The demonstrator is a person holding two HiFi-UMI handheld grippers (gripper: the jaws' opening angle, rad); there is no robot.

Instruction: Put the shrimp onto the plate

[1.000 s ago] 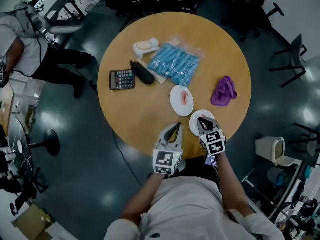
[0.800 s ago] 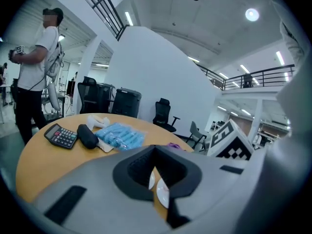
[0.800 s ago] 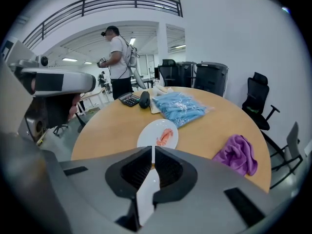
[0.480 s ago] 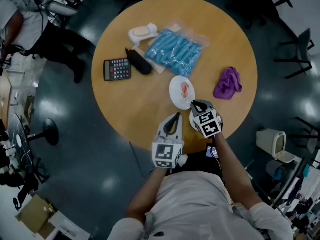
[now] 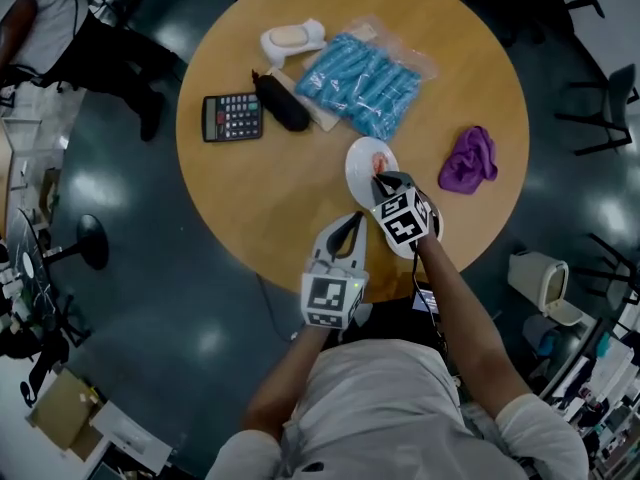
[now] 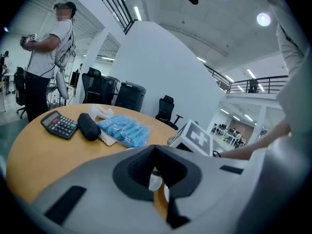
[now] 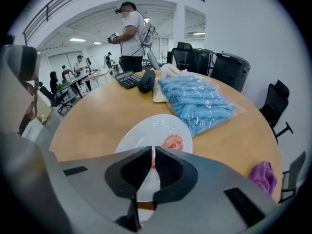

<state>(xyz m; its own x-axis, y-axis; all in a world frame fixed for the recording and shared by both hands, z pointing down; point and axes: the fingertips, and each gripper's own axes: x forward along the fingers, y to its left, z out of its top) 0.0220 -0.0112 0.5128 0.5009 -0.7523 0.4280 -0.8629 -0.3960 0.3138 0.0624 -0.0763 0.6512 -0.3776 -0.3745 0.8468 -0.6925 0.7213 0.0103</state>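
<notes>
A white plate (image 5: 362, 173) lies right of the table's middle with one pink shrimp (image 5: 379, 159) on it. My right gripper (image 5: 383, 181) hovers over that plate's near edge. In the right gripper view the jaws are almost closed on a second pink shrimp (image 7: 152, 159), above the plate (image 7: 141, 135) and just short of the lying shrimp (image 7: 172, 142). A second white plate (image 5: 430, 240) at the table's near edge is mostly hidden under the right gripper's cube. My left gripper (image 5: 351, 222) is shut and empty, pointing at the table's near edge.
At the back of the round wooden table (image 5: 290, 188) are a calculator (image 5: 232, 117), a black case (image 5: 283, 101), a bag of blue packets (image 5: 365, 86) and a white object (image 5: 292, 38). A purple cloth (image 5: 470, 160) lies right. A bin (image 5: 540, 278) stands on the floor.
My right gripper has moved from the near plate forward and left to the far plate, carrying a shrimp. The left gripper has barely moved.
</notes>
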